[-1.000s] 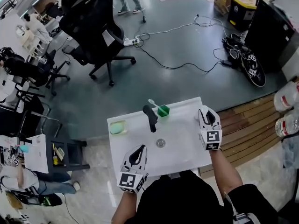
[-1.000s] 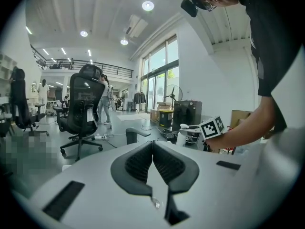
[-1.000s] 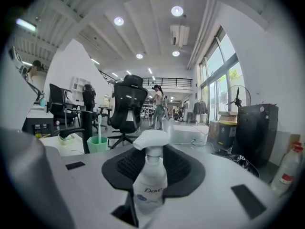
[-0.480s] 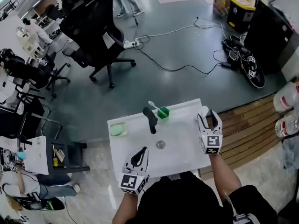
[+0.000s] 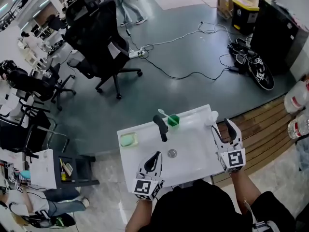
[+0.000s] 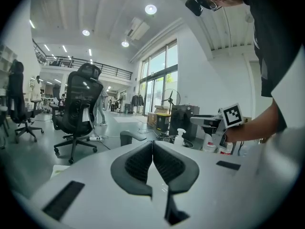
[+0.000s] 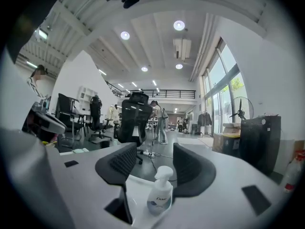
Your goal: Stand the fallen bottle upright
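At the counter's (image 5: 193,149) far right corner the bottle (image 7: 159,193) stands upright on its base, pump head up, close to the edge. Just before it, the right hand-held gripper (image 7: 153,149) has its jaws moderately apart, with neither pad pressing on the bottle. The job looks done, so what remains is a clean retreat: keep those jaws spread and draw straight away, since a brush against the pump could tip the bottle off the edge. Further left sit a green cup (image 5: 173,120) and the faucet (image 5: 161,126). The left hand-held gripper (image 6: 152,144) is closed and empty.
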`<control>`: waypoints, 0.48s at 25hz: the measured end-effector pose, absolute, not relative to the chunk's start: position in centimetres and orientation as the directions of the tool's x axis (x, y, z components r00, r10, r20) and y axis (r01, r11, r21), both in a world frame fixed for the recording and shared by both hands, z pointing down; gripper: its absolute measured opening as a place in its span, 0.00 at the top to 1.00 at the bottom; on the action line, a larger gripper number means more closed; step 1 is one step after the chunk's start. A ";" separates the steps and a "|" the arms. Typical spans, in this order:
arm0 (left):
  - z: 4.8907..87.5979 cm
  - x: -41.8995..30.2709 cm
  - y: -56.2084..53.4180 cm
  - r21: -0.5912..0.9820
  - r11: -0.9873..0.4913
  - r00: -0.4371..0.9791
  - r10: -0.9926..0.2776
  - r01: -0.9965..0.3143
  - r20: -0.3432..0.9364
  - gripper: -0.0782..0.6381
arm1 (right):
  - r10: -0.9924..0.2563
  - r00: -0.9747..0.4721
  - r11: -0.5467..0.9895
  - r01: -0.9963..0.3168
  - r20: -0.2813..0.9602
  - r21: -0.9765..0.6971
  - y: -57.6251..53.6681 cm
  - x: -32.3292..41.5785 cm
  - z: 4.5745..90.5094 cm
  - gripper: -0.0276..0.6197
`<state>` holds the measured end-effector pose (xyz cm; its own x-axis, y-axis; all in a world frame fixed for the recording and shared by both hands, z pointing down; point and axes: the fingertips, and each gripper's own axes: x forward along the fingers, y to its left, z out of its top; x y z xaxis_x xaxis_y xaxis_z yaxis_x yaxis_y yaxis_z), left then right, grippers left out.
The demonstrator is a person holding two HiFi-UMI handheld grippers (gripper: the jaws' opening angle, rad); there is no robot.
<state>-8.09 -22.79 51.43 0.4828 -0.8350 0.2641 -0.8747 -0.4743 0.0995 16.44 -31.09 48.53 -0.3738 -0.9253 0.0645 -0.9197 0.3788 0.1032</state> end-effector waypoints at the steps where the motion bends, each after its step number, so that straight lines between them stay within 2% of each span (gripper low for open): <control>1: 51.1 -8.0 -23.0 0.099 -0.475 0.483 -0.837 -0.875 0.256 0.86 | -0.925 -0.377 0.379 -0.921 0.037 0.091 -30.7 16.2 47.3 0.57; 4: 49.6 -8.0 -23.2 0.072 -0.484 0.486 -0.841 -0.872 0.236 0.86 | -0.923 -0.385 0.383 -0.921 -0.011 0.070 -29.4 15.2 44.3 0.67; 7: 48.3 -7.7 -22.9 0.057 -0.495 0.495 -0.841 -0.867 0.220 0.86 | -0.914 -0.405 0.403 -0.912 -0.007 0.071 -27.7 14.5 42.5 0.78; 10: 47.5 -7.7 -23.3 0.067 -0.494 0.497 -0.846 -0.867 0.195 0.86 | -0.919 -0.391 0.386 -0.919 -0.056 0.086 -27.5 14.0 40.9 0.93; 12: 47.1 -8.0 -23.7 0.079 -0.483 0.489 -0.854 -0.872 0.178 0.86 | -0.915 -0.399 0.391 -0.914 -0.064 0.106 -27.7 13.3 40.8 0.94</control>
<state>-8.03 -23.70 47.08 0.4886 -0.8541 0.1781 -0.8723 -0.4826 0.0788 13.34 -27.71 40.77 -0.3987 -0.9149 -0.0640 -0.9142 0.3910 0.1063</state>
